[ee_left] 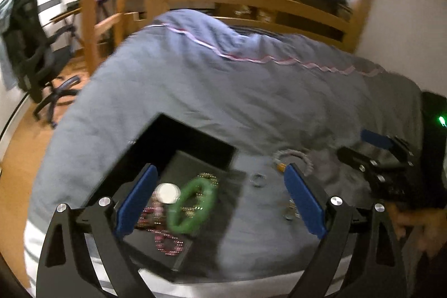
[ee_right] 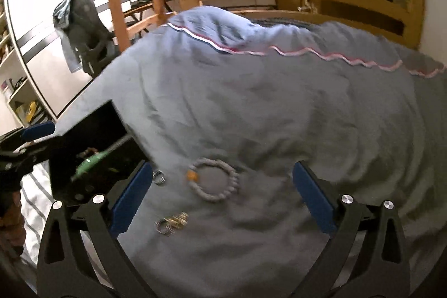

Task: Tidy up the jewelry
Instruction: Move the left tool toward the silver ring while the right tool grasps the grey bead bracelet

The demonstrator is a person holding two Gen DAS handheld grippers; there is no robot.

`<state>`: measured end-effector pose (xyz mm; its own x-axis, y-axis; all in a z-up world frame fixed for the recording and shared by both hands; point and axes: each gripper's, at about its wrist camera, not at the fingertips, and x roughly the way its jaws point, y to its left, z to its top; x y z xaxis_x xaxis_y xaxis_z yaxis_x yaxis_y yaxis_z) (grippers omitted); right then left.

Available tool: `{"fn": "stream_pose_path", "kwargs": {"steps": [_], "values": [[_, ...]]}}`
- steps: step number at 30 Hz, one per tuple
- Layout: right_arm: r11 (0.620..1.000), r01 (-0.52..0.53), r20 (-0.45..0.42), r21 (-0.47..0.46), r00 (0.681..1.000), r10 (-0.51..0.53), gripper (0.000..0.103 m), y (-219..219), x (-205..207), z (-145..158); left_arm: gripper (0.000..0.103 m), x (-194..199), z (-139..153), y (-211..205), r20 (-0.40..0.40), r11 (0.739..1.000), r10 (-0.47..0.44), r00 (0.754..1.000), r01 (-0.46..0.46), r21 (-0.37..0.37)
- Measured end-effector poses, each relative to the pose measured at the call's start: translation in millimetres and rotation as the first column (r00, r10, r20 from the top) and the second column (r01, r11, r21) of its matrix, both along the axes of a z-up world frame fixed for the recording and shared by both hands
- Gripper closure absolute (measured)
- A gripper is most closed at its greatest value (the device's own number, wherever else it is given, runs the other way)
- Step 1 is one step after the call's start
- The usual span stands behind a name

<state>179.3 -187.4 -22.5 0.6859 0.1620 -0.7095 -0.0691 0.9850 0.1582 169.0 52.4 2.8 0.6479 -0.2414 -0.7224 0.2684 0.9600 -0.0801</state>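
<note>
Part done. Left: open black box on bed, holding green bangle, white disc, pink bead strands. Bangle's long axis slanted, lower-left to upper-right. Still loose on the duvet, right of box: two small rings, gold piece, grey bead bracelet lying flat. Left tongs released, over box edge; right tongs released, empty, straddling bracelet.

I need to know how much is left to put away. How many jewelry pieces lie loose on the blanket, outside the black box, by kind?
Grey beaded bracelet: 1
Silver ring, alone near the box: 1
Silver ring touching the gold piece: 1
Gold piece, too blurred to name: 1
Total: 4
</note>
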Motion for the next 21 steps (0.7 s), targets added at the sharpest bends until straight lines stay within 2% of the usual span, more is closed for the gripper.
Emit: {"fn": "stream_pose_path", "kwargs": {"steps": [5, 8, 10, 13, 14, 16, 20, 21], "values": [[0.998, -0.02, 0.013, 0.056, 1.0, 0.019, 0.004, -11.3, -3.3, -14.3, 0.013, -13.8, -18.4, -46.2, -0.01, 0.991, -0.125, 0.992, 0.125, 0.051], [0.992, -0.069, 0.024, 0.102, 0.997, 0.067, 0.004, -11.0, -1.7, -27.3, 0.015, -19.9, -38.6, -73.4, -0.047, 0.977, -0.188, 0.981, 0.191, 0.097], [0.985, -0.105, 0.02, 0.137, 0.994, 0.103, 0.004, -8.1, 4.7, -35.9, 0.021, -19.0, -51.9, -83.9, -0.079, 0.97, -0.207, 0.975, 0.215, 0.114], [0.974, -0.13, 0.013, 0.188, 0.991, 0.13, 0.005, -5.8, 14.7, -46.7, 0.026, -14.5, -73.1, -97.6, -0.123, 0.964, -0.212, 0.969, 0.228, 0.135], [0.966, -0.14, 0.006, 0.218, 0.99, 0.142, 0.006, -4.9, 20.2, -52.5, 0.027, -10.6, -78.5, -99.1, -0.135, 0.967, -0.204, 0.97, 0.221, 0.126], [0.959, -0.148, -0.017, 0.242, 0.987, 0.157, 0.024, -2.7, 25.5, -60.8, 0.037, -0.9, -87.9, -98.0, -0.162, 0.975, -0.18, 0.97, 0.198, 0.101], [0.964, -0.147, -0.068, 0.221, 0.984, 0.166, 0.033, 1.7, 29.2, -76.4, 0.047, 4.9, -101.9, -97.9, -0.179, 0.975, -0.124, 0.976, 0.153, 0.159], [0.966, -0.141, -0.078, 0.219, 0.984, 0.162, 0.036, 2.1, 29.4, -79.0, 0.052, 5.6, -105.0, -97.1, -0.191, 0.975, -0.111, 0.975, 0.144, 0.171]]}}
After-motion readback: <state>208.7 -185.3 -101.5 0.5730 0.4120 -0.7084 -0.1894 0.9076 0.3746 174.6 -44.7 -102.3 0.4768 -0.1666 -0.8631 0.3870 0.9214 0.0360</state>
